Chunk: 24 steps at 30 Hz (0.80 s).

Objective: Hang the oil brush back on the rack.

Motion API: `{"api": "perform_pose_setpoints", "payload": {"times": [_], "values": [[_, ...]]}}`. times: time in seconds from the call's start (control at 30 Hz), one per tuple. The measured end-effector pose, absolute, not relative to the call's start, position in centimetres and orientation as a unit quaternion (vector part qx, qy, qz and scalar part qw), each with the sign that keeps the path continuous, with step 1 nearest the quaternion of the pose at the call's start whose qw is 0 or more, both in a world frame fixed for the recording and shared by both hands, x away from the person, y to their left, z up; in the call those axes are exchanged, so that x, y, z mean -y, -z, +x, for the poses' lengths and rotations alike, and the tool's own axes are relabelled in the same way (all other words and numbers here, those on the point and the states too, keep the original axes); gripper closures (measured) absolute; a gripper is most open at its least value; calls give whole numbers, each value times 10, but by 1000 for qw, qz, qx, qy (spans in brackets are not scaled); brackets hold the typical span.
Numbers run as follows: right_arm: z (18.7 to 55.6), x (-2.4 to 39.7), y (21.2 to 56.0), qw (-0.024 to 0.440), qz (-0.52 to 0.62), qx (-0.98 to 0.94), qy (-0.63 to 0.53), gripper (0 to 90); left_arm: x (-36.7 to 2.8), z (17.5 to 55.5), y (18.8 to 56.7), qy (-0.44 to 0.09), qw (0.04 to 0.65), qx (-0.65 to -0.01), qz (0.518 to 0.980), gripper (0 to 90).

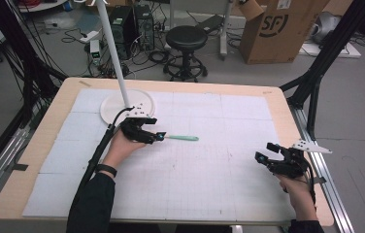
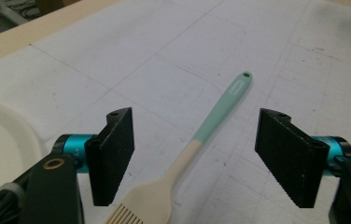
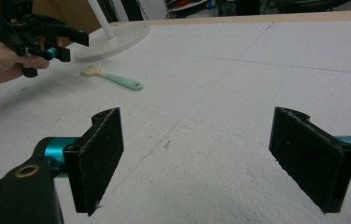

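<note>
Nearest me, at about four o'clock on the table [image 1: 49, 126], the right gripper [image 1: 264, 151] rests with its jaws spread wide and nothing between them. Farther in, around ten o'clock, the left gripper [image 1: 157, 136] hangs over the brush end of a mint-handled silicone brush [image 1: 183, 138], jaws wide apart and not touching it. The brush lies flat, handle pointing towards three o'clock. Just beyond stands a white lamp base [image 1: 144, 104].

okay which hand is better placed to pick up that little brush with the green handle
Left. The left tool hovers right over the brush, open, with the cream neck lying between its jaws, neither pad touching. The right tool, also open, sits near the table's far right side, well away from the brush.
</note>
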State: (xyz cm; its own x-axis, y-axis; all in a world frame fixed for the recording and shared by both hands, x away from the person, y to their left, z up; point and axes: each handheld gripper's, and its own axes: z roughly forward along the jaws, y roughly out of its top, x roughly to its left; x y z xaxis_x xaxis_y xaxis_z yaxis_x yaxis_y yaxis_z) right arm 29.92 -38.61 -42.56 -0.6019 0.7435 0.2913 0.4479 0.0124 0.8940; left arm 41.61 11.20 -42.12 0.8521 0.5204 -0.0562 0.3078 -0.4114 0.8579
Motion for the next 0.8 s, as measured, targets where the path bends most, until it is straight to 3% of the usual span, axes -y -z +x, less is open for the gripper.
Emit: {"api": "perform_pose_setpoints", "payload": {"times": [0.37, 0.7, 0.8], "values": [[299, 388, 426, 127, 432, -696, -560, 172, -88, 427, 438, -118, 431, -241, 862, 485], [299, 390, 426, 130, 430, -695, -562, 172, -84, 427, 445, -110, 411, -227, 876, 734], [298, 390, 426, 130, 430, -695, -562, 172, -85, 428, 446, -106, 414, -230, 874, 736]]}}
